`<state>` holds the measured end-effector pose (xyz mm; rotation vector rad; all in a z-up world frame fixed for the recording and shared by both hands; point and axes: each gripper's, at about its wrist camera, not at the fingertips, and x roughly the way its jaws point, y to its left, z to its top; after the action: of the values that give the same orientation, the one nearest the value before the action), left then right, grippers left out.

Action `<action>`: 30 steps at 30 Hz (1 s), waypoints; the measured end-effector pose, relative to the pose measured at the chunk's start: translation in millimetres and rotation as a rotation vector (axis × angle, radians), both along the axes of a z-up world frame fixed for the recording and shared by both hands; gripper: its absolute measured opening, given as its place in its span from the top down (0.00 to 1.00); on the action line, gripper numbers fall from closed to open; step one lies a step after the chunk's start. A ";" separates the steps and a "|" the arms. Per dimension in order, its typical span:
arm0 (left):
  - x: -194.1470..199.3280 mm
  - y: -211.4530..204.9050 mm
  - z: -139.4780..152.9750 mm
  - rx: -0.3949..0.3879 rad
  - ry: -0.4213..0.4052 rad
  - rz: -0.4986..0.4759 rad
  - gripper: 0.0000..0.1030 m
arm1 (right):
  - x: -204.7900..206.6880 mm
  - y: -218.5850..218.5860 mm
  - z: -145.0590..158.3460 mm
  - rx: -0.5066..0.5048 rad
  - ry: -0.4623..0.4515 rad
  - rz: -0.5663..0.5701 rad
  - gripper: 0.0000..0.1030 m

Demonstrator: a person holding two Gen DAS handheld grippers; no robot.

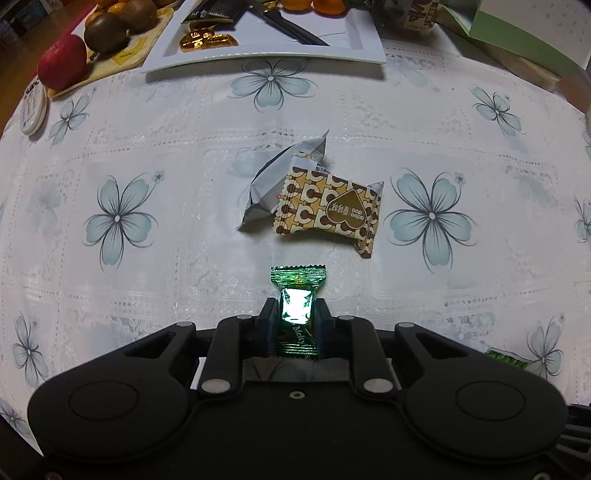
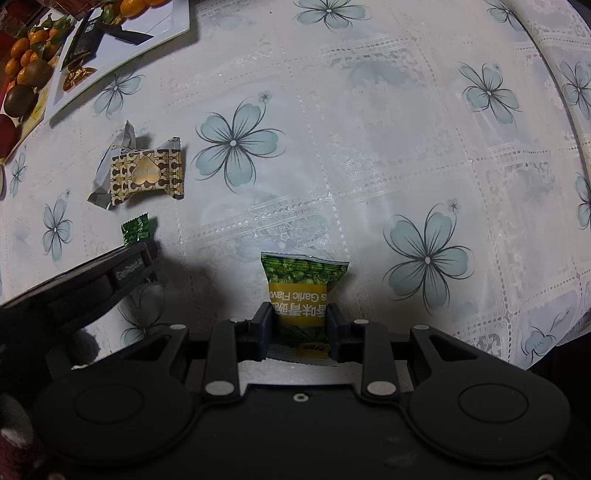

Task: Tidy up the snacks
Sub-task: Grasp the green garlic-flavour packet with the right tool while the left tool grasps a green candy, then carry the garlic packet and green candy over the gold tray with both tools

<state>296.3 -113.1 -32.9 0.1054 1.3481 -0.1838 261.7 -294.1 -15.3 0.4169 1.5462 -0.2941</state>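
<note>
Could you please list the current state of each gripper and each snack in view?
Left gripper: shut on the green candy.
Green candy: pinched between the fingers.
Right gripper: shut on the green pea packet.
Green pea packet: held, sealed.
Brown patterned snack: sealed, lying on the tablecloth, overlapping the silver wrapper.
Silver wrapper: crumpled, partly underneath.

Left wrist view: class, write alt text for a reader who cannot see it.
The left claw is shut on a green candy above a flowered tablecloth. Just beyond lie a brown-and-gold packet overlapping a silver wrapper; a white tray and fruit sit at the far edge.
</note>
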 end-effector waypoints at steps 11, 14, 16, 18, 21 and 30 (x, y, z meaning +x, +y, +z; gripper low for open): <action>-17.8 25.4 4.1 -0.008 0.088 0.006 0.75 | -0.6 6.7 -16.9 0.046 0.074 0.018 0.70; -23.2 27.5 3.7 -0.009 0.101 -0.016 0.75 | -0.8 12.2 -21.9 0.033 0.095 0.034 0.70; -25.2 27.7 2.8 -0.007 0.109 -0.029 0.75 | -1.5 15.5 -25.3 0.037 0.110 0.044 0.70; -25.8 28.8 2.0 -0.003 0.113 -0.030 0.75 | -1.9 18.4 -27.3 0.051 0.118 0.052 0.70; -24.1 31.9 1.7 -0.007 0.119 -0.020 0.75 | -3.1 23.2 -26.7 0.071 0.120 0.069 0.70; -40.6 54.7 17.9 0.004 0.074 -0.040 0.75 | -10.7 43.5 -20.6 0.024 0.097 0.160 0.70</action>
<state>255.6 -58.3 -14.9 0.1301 1.4210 -0.2206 251.0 -250.5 -35.9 0.2993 1.6691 -0.1737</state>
